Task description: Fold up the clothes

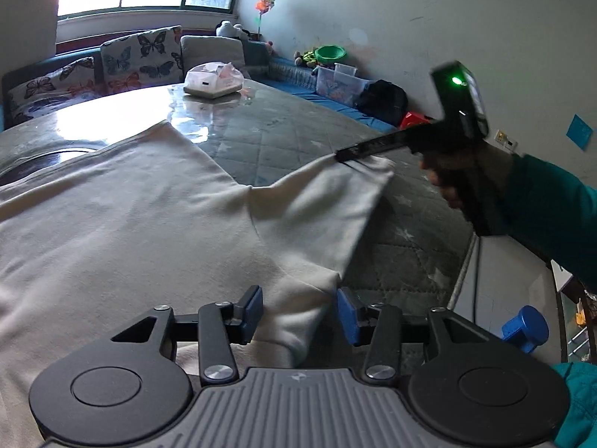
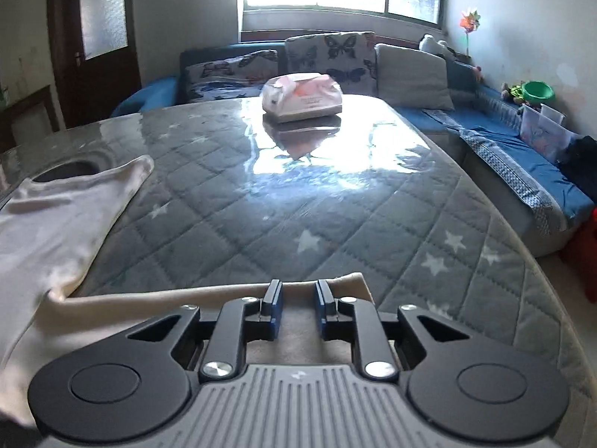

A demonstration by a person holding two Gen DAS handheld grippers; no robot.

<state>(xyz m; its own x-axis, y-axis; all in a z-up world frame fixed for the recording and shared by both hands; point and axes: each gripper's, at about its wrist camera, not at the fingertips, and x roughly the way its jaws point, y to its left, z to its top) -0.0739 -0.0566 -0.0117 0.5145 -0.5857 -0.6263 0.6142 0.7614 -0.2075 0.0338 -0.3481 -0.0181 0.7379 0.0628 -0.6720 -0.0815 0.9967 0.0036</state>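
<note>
A cream-white T-shirt (image 1: 123, 216) lies flat on the quilted grey table (image 1: 283, 130). My left gripper (image 1: 298, 310) is open, its blue pads astride the shirt's near corner by the sleeve. In the left wrist view my right gripper (image 1: 341, 156) pinches the outer edge of the sleeve (image 1: 328, 201) and lifts it off the table. In the right wrist view the right gripper (image 2: 297, 300) has its pads a small gap apart over the sleeve's edge (image 2: 194, 295); the shirt body (image 2: 48, 220) lies to the left.
A tissue pack (image 2: 301, 97) sits at the table's far middle under a glossy plastic cover. A sofa with butterfly cushions (image 2: 328, 59) runs behind and along the right, holding a clear box (image 2: 541, 127) and a green bowl (image 2: 537, 91). A dark round hole (image 2: 67, 170) lies at the table's left.
</note>
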